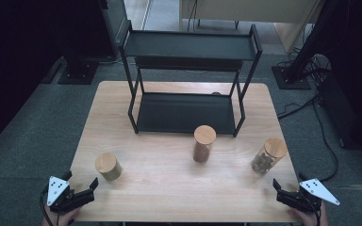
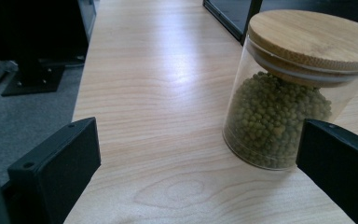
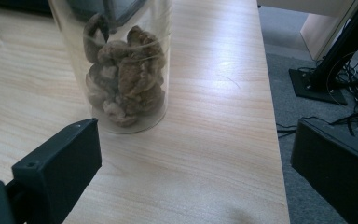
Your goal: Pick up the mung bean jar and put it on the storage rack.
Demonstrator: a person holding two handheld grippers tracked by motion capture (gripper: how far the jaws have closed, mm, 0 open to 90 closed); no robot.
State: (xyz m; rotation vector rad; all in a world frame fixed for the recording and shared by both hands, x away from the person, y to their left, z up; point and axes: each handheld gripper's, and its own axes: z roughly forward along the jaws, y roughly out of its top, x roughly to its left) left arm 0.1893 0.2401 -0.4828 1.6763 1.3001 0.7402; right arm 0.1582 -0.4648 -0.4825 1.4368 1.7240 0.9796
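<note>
Three lidded jars lined up in front of the rack [image 1: 188, 77], within easy reach. Left tool [image 1: 82, 190] spread wide, empty, short of bean jar [image 1: 108, 166]; right tool [image 1: 285, 192] likewise spread, short of mushroom jar [image 1: 268, 155]. Middle jar [image 1: 203, 143] nearest the rack, likely staged for shelving.

A staged recording lab rather than a home: a bare wooden table [image 1: 169, 188] on grey carpet [image 1: 28, 141], ringed by black stand bases [image 1: 78, 70], trailing cables [image 1: 320, 132] and dark curtains [image 1: 9, 47]
</note>
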